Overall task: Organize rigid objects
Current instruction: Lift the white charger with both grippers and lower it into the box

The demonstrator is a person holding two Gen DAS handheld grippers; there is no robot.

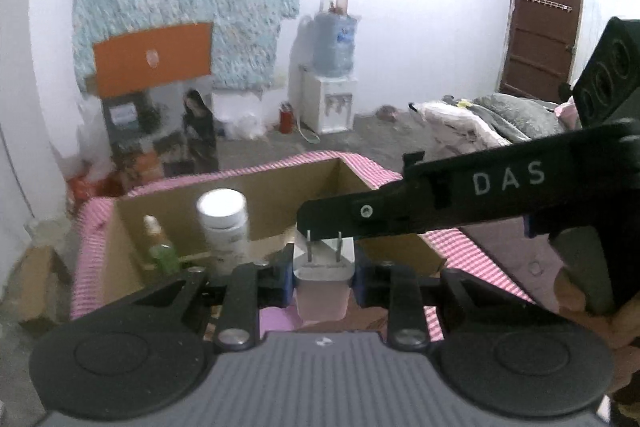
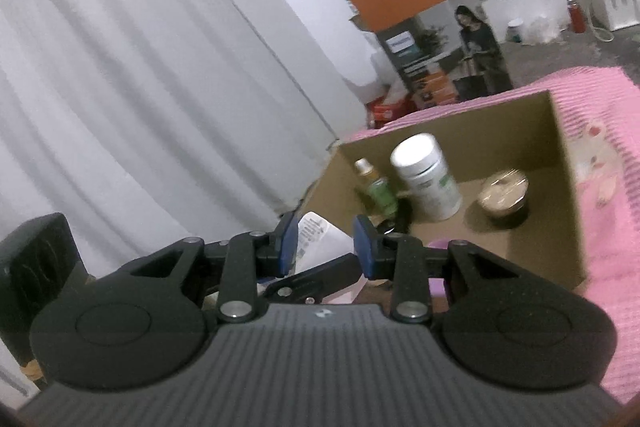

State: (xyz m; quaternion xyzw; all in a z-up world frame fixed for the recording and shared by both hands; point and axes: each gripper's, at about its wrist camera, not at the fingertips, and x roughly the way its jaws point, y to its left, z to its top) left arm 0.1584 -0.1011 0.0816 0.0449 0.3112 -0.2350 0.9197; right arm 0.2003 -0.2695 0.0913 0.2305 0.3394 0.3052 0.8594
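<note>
My left gripper [image 1: 323,277] is shut on a white plug adapter [image 1: 323,265], prongs pointing up, held just in front of an open cardboard box [image 1: 256,183]. In the box stand a white pill bottle [image 1: 224,227] and a small green bottle [image 1: 160,247]. The right gripper's black arm [image 1: 460,199] crosses above the adapter. In the right wrist view my right gripper [image 2: 326,247] is open around the same adapter [image 2: 320,239] without touching it. The box [image 2: 560,163] holds the white bottle [image 2: 426,177], the green bottle [image 2: 378,189] and a dark round jar [image 2: 504,197].
The box sits on a pink checked cloth [image 1: 460,243] over a table. A purple object [image 2: 440,245] lies by the box's near side. Behind are a white curtain [image 2: 140,67], an orange carton [image 1: 152,59], a water dispenser [image 1: 332,83] and a brown door [image 1: 540,27].
</note>
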